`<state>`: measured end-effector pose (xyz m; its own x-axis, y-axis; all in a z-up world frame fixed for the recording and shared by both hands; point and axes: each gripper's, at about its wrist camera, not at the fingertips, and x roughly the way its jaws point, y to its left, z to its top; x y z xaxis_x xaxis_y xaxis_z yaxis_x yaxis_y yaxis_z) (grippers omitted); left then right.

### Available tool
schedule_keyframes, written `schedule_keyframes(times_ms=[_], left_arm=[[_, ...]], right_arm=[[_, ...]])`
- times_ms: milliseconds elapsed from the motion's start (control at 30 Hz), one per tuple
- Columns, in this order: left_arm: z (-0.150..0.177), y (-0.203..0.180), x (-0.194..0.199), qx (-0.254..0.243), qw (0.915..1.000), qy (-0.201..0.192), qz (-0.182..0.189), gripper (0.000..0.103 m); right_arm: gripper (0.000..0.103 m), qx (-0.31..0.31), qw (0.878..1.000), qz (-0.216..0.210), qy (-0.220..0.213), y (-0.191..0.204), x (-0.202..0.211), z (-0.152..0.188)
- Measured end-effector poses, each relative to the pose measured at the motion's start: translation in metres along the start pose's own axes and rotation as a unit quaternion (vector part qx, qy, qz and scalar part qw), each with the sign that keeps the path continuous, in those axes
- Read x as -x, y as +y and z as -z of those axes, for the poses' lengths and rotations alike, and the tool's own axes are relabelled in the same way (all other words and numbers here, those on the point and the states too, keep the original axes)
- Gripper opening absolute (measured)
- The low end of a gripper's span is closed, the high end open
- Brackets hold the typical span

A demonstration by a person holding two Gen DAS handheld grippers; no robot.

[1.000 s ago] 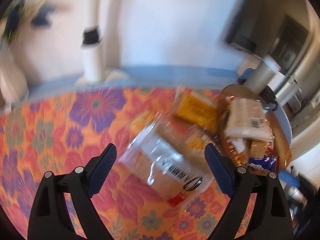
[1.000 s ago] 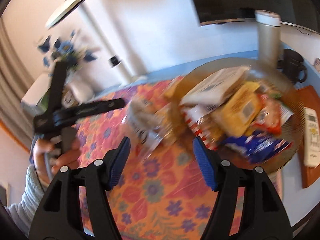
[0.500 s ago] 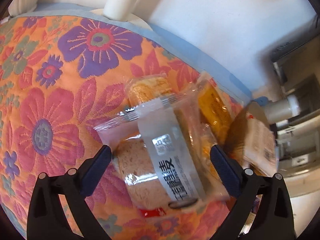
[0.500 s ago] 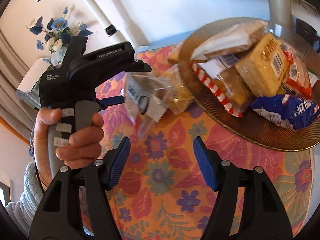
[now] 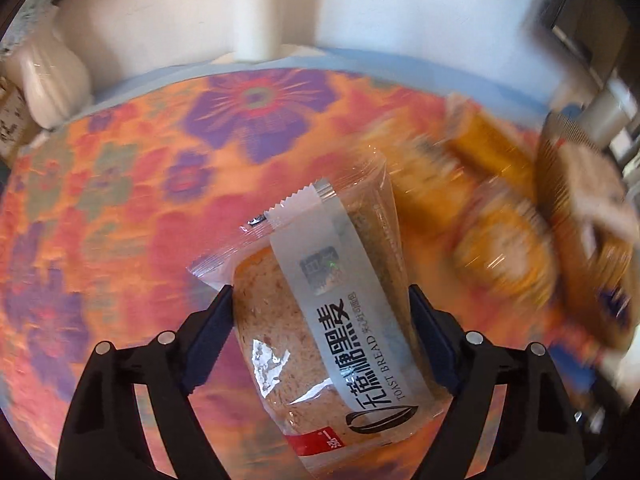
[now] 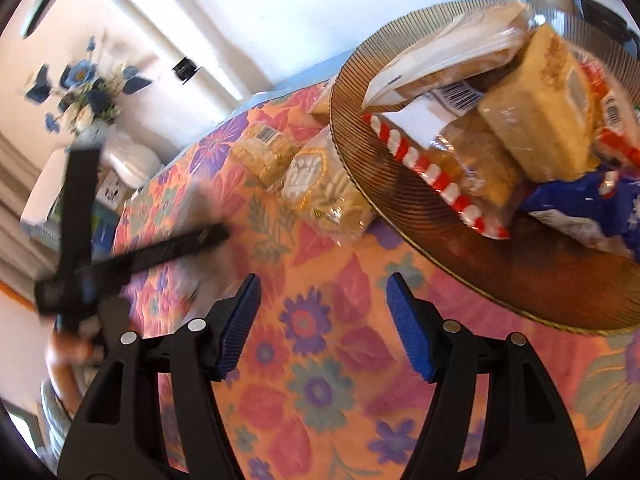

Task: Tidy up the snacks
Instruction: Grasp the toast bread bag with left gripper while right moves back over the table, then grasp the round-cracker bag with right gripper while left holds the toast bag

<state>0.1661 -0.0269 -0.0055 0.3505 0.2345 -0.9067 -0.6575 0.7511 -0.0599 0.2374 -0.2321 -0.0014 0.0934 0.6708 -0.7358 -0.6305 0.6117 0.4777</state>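
Note:
A clear packet of toast bread (image 5: 320, 320) with a white label strip sits between the fingers of my left gripper (image 5: 318, 300). The jaws are closing, and both dark pads touch the packet's sides. The packet stays sharp while the floral cloth (image 5: 140, 200) behind it blurs. My right gripper (image 6: 320, 300) stands open over the cloth with nothing between its blue pads. Up and to its right, a brown ribbed plate (image 6: 540, 272) holds several wrapped snacks. Two loose packets (image 6: 320, 184) lie against the plate's left rim.
A white vase (image 5: 52, 76) and a white post (image 5: 256, 12) stand at the table's far edge. Blue flowers (image 6: 80, 88) show at the left in the right wrist view, with a person's hand (image 6: 68, 352) blurred below them. Blurred orange packets (image 5: 500, 240) lie right of the bread.
My left gripper came down around the bread packet and narrowed onto it. My right gripper sank closer to the cloth, and the left tool swung left and lower in its view.

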Motion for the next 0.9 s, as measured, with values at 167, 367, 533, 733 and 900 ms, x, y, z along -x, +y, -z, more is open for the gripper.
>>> schedule_keyframes(times_ms=[167, 367, 533, 733, 900], left_arm=[[0.024, 0.045, 0.019, -0.014, 0.9996, -0.003, -0.024, 0.082], [0.065, 0.085, 0.039, 0.012, 0.9971, -0.021, 0.073, 0.082], [0.079, 0.093, 0.051, 0.005, 0.9975, -0.045, 0.055, 0.083], [0.074, 0.094, 0.044, 0.0, 0.9979, -0.051, 0.041, 0.084], [0.072, 0.088, 0.038, -0.006, 0.9981, -0.053, 0.031, 0.089]], right_arm=[[0.067, -0.071, 0.997, 0.005, -0.023, -0.003, -0.018, -0.016], [0.061, -0.143, 0.988, 0.02, -0.048, -0.016, -0.031, -0.023], [0.043, -0.105, 0.993, 0.031, -0.05, 0.008, -0.028, -0.013], [0.05, -0.028, 0.998, -0.045, 0.039, 0.065, -0.034, 0.021], [0.077, 0.021, 1.0, 0.015, 0.005, 0.069, -0.007, 0.034]])
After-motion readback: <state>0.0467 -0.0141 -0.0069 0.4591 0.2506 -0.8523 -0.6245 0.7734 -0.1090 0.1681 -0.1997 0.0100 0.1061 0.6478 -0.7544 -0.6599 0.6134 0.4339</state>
